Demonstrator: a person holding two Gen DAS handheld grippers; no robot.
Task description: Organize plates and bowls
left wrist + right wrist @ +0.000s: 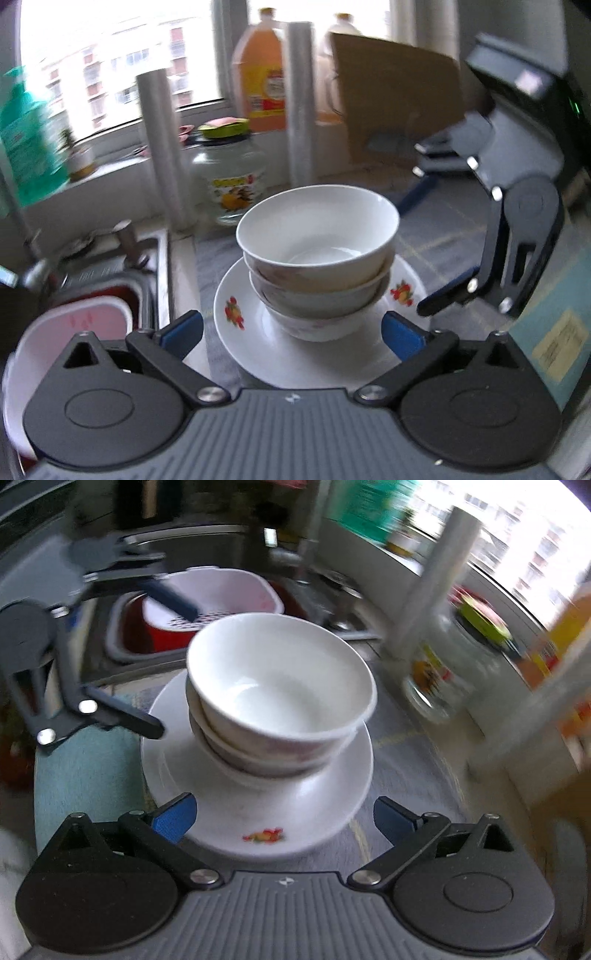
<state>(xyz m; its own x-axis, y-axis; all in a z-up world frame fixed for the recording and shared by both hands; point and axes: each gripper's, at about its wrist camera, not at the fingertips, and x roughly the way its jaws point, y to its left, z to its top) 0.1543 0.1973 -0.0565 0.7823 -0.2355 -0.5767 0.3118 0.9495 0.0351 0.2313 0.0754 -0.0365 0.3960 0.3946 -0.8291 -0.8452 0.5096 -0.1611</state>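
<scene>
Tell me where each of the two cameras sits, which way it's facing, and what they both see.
Left wrist: sits on the left gripper, jaws open, looking across the counter toward the window; the right gripper shows at right.
Right wrist: sits on the right gripper, jaws open, looking down toward the sink; the left gripper shows at left.
Shared: the stacked bowls on the plate, the jar, the pink basket in the sink.
</scene>
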